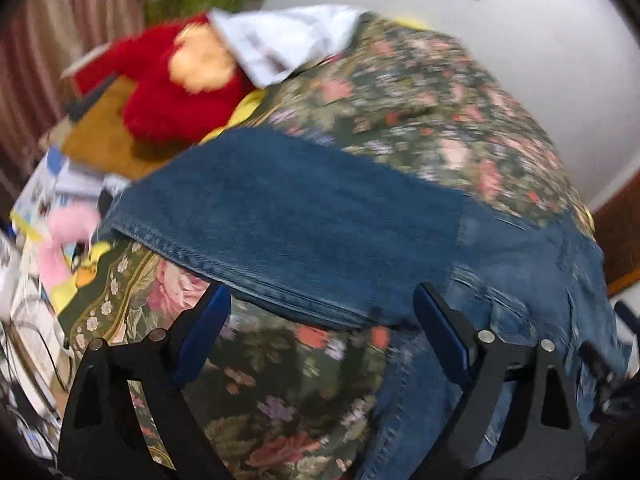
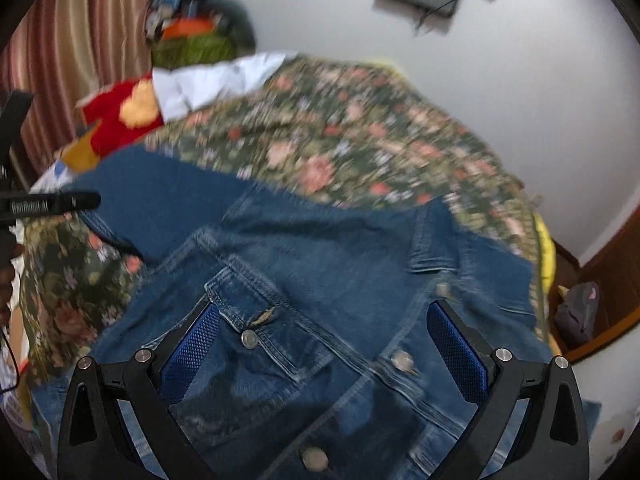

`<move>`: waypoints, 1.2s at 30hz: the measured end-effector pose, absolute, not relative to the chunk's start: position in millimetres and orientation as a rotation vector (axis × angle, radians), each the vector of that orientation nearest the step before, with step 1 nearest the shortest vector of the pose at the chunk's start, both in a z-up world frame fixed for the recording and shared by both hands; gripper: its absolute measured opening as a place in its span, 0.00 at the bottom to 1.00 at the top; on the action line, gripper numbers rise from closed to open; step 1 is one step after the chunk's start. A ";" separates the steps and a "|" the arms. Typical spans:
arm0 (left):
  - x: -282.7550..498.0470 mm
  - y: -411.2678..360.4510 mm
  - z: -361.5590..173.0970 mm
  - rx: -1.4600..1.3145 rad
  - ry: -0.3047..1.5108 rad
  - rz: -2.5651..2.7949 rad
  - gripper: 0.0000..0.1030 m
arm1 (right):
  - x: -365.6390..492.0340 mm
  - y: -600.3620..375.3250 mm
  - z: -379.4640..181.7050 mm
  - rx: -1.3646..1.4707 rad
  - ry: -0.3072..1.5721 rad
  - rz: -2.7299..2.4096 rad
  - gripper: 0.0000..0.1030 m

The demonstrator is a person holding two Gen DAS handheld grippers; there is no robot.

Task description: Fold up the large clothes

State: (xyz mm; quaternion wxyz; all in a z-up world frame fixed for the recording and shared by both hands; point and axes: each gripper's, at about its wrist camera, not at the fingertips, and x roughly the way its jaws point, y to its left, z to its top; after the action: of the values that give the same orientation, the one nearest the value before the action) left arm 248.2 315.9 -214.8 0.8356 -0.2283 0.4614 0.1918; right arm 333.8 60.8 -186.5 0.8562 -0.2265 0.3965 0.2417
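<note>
Both frames are motion-blurred, so fine detail is soft.

Left gripper (image 1: 322, 326): jaws spread wide, nothing pinched. A sleeve (image 1: 280, 216) of the denim jacket (image 1: 520, 264) runs across just beyond the fingertips; whether the tips touch cloth, can't tell. The right finger's pad overlaps the denim in view, contact unclear. Jacket body is cut off at the lower right edge.

Right gripper (image 2: 324, 344): jaws also wide apart, released. It hangs over the jacket (image 2: 320, 264) front; buttons (image 2: 250, 338), a flapped pocket and the collar are readable between the fingers. Height above the cloth can't be judged.

Jacket lies spread on the floral bedspread (image 2: 340, 136), near edge of the bed, its lower part hidden behind the gripper frames.

At the far end: red plush (image 1: 172, 92), half covered by a white cloth (image 1: 280, 40). The pile behind them is too blurred to identify. Clutter left of the bed in the left view is unreadable. A black bar with faint lettering pokes in at the left edge of the right view; text not legible.
</note>
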 end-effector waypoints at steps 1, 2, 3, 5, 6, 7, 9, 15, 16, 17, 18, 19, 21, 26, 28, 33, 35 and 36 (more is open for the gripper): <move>248.7 324.8 -220.9 -0.521 0.992 0.426 0.91 | 338.6 65.8 -191.9 -0.487 0.853 0.517 1.00; 248.9 333.2 -227.1 -0.567 0.999 0.431 0.90 | 343.4 71.4 -197.9 -0.498 0.874 0.533 1.00; 248.5 336.8 -230.0 -0.592 1.000 0.429 0.90 | 348.9 76.6 -203.3 -0.508 0.893 0.549 1.00; 247.3 346.2 -235.1 -0.651 0.983 0.414 0.90 | 359.8 86.9 -214.0 -0.523 0.927 0.574 1.00; 247.3 349.1 -235.3 -0.665 0.971 0.407 0.90 | 364.6 91.0 -218.1 -0.527 0.943 0.585 1.00; 247.8 352.1 -235.4 -0.679 0.962 0.400 0.90 | 370.2 95.5 -223.3 -0.527 0.964 0.594 1.00; 249.1 358.7 -236.7 -0.707 0.954 0.390 0.90 | 379.8 102.1 -234.7 -0.506 1.025 0.613 1.00; 262.1 384.7 -241.0 -0.747 0.928 0.448 0.62 | 396.0 106.8 -264.5 -0.420 1.176 0.638 1.00; 264.8 388.3 -241.8 -0.731 0.933 0.468 0.54 | 394.8 107.9 -266.6 -0.433 1.172 0.641 1.00; 266.0 391.2 -242.0 -0.721 0.931 0.481 0.49 | 393.6 108.5 -267.5 -0.444 1.168 0.644 1.00; 268.7 394.4 -242.2 -0.707 0.925 0.495 0.48 | 392.4 108.8 -267.0 -0.447 1.163 0.647 1.00; 271.2 397.0 -242.3 -0.696 0.920 0.503 0.46 | 391.9 108.7 -266.7 -0.448 1.161 0.650 1.00; 276.1 399.4 -240.8 -0.665 0.906 0.545 0.32 | 391.8 108.1 -266.2 -0.446 1.164 0.656 1.00; 277.2 395.2 -220.3 -0.602 0.849 0.582 0.14 | 389.7 100.5 -257.6 -0.440 1.162 0.638 1.00; 275.9 387.1 -203.0 -0.553 0.812 0.573 0.13 | 386.7 94.1 -249.0 -0.443 1.139 0.647 1.00; 280.3 342.0 -141.1 -0.350 0.687 0.533 0.11 | 371.1 72.2 -213.0 -0.461 1.010 0.623 1.00; 282.2 317.5 -116.4 -0.293 0.632 0.477 0.10 | 363.5 62.2 -196.1 -0.468 0.951 0.621 1.00; 284.8 304.1 -105.6 -0.269 0.611 0.443 0.10 | 358.9 56.2 -187.1 -0.472 0.917 0.614 1.00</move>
State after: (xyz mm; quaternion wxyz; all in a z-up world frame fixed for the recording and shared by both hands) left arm 284.8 304.1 -105.6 0.9209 -0.1308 0.2975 0.2155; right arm 358.9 56.2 -187.1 0.8252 -0.2219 0.4314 0.2891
